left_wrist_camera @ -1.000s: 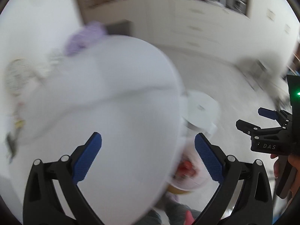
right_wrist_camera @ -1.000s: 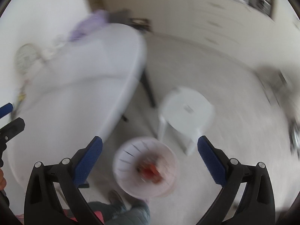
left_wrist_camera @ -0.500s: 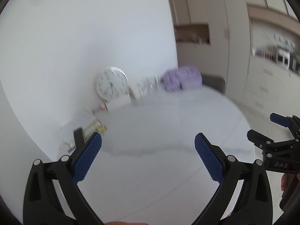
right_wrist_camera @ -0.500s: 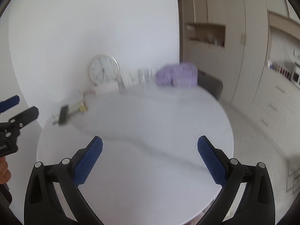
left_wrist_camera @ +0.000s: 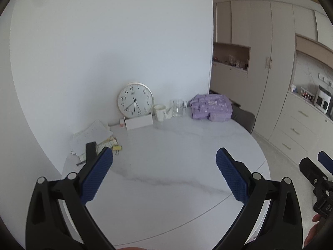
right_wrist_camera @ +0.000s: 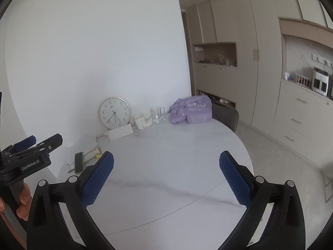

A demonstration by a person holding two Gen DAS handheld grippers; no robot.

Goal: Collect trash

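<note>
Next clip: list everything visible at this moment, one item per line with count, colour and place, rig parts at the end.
table: 1, white marble-look, round, foreground
wall clock: 1, white face, pale rim, leaning on the wall at the table's back
box: 1, white, in front of the clock
mug: 1, white, right of the clock
glass mug: 1, clear, right of the white mug
backpack: 1, lilac, back right of table
papers: a loose pile, white, table's left edge
phone: 1, dark, lying on the papers
chair: 1, dark, behind the table
cabinets: beige, right wall
left claw: open, empty
right claw: open, empty
</note>
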